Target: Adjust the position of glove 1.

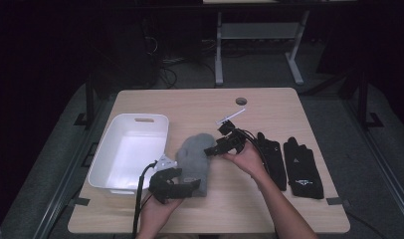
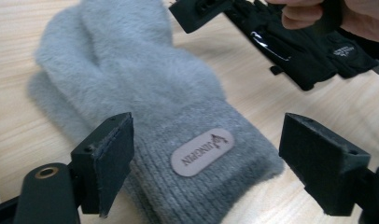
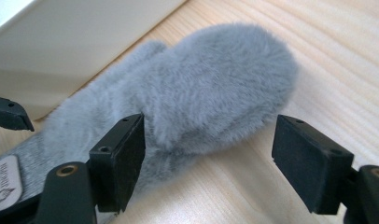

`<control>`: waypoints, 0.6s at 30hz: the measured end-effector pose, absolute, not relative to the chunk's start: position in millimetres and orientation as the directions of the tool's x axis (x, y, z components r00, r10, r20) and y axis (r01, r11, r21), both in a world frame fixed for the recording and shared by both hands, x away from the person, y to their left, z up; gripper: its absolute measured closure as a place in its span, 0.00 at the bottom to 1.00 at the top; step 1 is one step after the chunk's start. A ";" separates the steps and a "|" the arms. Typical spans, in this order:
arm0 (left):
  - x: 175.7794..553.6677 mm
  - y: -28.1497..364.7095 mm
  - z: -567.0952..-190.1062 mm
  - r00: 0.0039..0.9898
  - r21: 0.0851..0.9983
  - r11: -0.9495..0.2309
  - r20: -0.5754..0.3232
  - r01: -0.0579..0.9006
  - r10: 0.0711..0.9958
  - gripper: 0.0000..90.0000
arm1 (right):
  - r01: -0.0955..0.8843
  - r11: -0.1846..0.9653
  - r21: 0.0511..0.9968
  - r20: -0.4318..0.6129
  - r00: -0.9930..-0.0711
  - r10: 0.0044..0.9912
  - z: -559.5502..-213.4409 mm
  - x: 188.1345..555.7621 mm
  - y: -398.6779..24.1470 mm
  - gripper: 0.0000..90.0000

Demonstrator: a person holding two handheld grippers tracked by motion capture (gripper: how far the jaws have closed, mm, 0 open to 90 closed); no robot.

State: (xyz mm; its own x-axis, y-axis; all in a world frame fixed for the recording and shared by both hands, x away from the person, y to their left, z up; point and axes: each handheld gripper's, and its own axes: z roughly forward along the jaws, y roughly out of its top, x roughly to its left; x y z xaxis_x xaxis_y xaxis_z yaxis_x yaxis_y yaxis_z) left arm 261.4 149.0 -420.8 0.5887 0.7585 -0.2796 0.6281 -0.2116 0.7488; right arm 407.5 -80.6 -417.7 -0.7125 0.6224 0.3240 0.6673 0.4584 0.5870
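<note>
**Two open grippers over a grey mitten**

At the far left a white tub (image 1: pixel 128 152) stands on the wooden table (image 1: pixel 190 102). Its near left corner sits close to the table's left edge, and its right wall runs just beside the grey mitten (image 1: pixel 195 162), leaving only a thin strip of wood between them. In the right gripper view that wall rises directly behind the mitten's fluffy end.

The left gripper (image 1: pixel 182 186) hovers at the mitten's cuff, near the table's front edge. Its fingers (image 2: pixel 108 158) stand wide apart, clamped on nothing; the ribbed cuff with its oval label (image 2: pixel 202 151) lies between and ahead of them. Whether the left finger brushes the cuff cannot be told. Bare wood shows to both sides of the fingers.

The mitten lies flat, cuff toward the person, rounded tip pointing away.

The right gripper (image 1: pixel 212 149) hangs over the mitten's far right side. Its fingers (image 3: pixel 120 161) are also spread wide and grip nothing: the mitten's tip (image 3: pixel 215 88) sits between and beyond them, with the left finger in front of the fur and the right one over open wood.

Right of that hand, two black gloves (image 1: pixel 289 162) lie side by side, the outer one near the table's right edge. The far half of the table is open.
</note>
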 end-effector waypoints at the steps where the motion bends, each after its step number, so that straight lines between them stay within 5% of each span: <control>1: 262.2 148.6 -421.6 0.584 0.744 -0.210 -0.284 0.635 0.760 0.21 | 0.674 0.457 0.580 0.333 -0.708 0.623 -420.0 409.0 -80.8 0.28; 18: 267.6 148.1 -431.2 0.566 0.696 -0.230 -0.300 0.680 0.767 0.17 | 0.757 0.399 0.518 0.453 -0.638 0.623 -447.7 428.4 -69.2 0.27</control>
